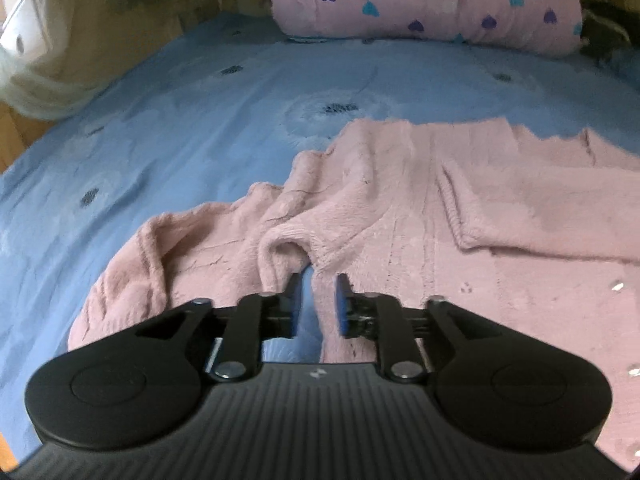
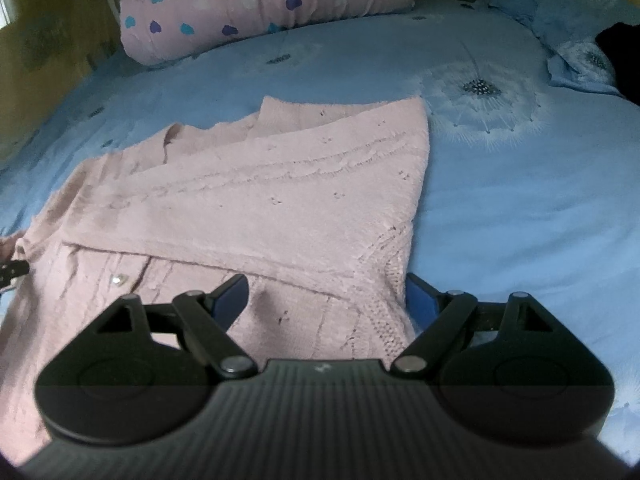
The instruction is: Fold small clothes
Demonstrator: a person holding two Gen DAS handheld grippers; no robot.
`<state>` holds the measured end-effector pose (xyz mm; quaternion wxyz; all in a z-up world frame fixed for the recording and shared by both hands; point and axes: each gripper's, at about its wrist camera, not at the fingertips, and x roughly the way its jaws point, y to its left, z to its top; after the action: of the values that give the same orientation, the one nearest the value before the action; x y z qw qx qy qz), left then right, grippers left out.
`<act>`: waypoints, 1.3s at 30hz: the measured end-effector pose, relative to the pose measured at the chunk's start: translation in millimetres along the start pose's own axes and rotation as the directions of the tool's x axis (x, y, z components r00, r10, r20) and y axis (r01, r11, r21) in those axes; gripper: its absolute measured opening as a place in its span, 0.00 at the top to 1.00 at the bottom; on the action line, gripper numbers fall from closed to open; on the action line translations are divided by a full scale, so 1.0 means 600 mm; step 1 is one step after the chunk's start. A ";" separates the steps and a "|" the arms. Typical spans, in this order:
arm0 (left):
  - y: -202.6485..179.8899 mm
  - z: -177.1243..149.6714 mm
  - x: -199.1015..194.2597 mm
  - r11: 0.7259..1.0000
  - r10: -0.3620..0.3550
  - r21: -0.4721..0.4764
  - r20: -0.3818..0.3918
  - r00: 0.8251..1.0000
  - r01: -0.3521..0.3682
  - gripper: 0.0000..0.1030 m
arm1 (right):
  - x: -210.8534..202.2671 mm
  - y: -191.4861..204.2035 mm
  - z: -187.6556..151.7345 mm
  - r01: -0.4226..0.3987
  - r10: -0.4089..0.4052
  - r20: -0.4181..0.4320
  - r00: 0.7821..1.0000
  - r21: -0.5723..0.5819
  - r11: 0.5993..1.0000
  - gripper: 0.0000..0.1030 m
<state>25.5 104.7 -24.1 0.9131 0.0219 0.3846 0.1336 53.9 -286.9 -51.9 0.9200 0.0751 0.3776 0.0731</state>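
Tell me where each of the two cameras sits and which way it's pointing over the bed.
Left wrist view: sits on the left gripper, looking forward and down at the crumpled sleeve of the fuzzy pink knitted cardigan; only its black fingers with blue pads show, slightly parted.
Right wrist view: sits on the right gripper, facing the cardigan's folded-over side; its fingers spread wide.
Shared: the cardigan, the blue dandelion-print bedsheet, and the pink heart-patterned pillow at the far end.

I can read no text, label, brand or number in either view. The only sign I find is a small white mark on the ribbed black body of each gripper, and it is too small to tell.
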 end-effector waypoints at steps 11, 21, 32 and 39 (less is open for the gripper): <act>0.092 0.029 -0.045 0.971 0.223 0.068 0.089 0.971 -0.229 0.19 | -0.023 0.002 0.003 -0.027 0.027 0.026 0.999 0.015 1.000 0.18; 0.167 0.036 0.073 0.961 0.265 0.112 -0.107 0.958 -0.253 0.19 | -0.038 -0.001 0.008 -0.063 0.062 0.050 0.997 0.033 0.997 0.18; 0.206 0.032 0.083 0.986 0.164 0.033 -0.185 0.969 -0.161 0.79 | -0.036 0.001 0.007 -0.065 0.064 0.052 0.997 0.031 0.997 0.18; 0.237 0.072 0.008 0.988 -0.038 -0.150 -0.132 0.991 0.018 0.81 | -0.038 0.000 0.008 -0.080 0.077 0.061 0.995 0.041 0.996 0.18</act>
<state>27.1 245.4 23.3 0.8860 -0.0606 0.4344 0.1503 41.1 -291.9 -32.7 0.9254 0.1120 0.3484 0.0988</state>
